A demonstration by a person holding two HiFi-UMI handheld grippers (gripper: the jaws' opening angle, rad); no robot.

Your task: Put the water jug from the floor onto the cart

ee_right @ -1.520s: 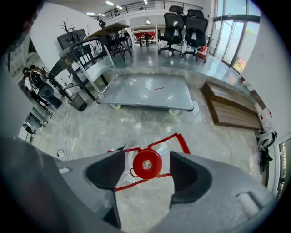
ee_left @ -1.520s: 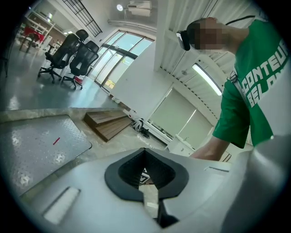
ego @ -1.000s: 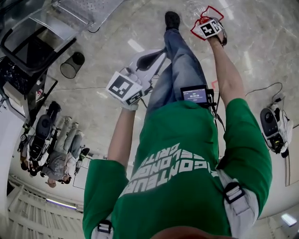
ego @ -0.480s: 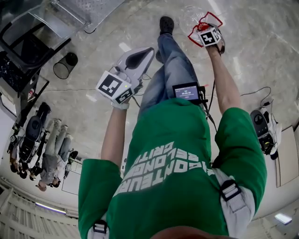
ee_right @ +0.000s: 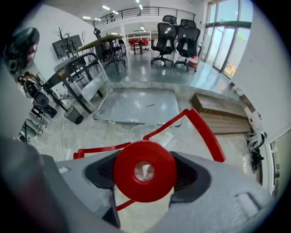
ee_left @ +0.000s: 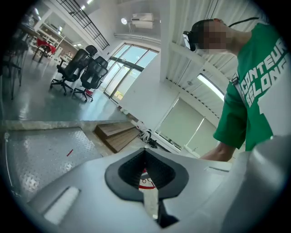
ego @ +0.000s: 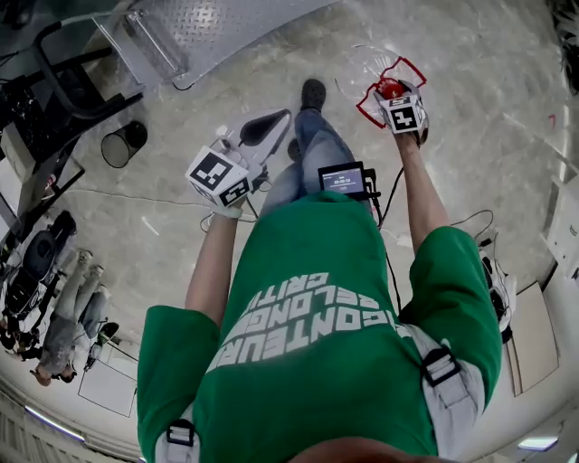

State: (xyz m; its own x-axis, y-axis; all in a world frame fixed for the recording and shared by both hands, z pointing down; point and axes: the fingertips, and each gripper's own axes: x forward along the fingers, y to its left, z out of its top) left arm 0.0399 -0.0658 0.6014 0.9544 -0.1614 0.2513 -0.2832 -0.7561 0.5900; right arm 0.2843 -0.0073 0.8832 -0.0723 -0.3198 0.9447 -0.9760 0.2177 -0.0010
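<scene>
Right gripper clamped on water jug cap, clear body barely discernible

This looks like an open-plan office hall: black swivel chairs by tall windows, desks, a mezzanine railing overhead, polished stone floor.
</scene>
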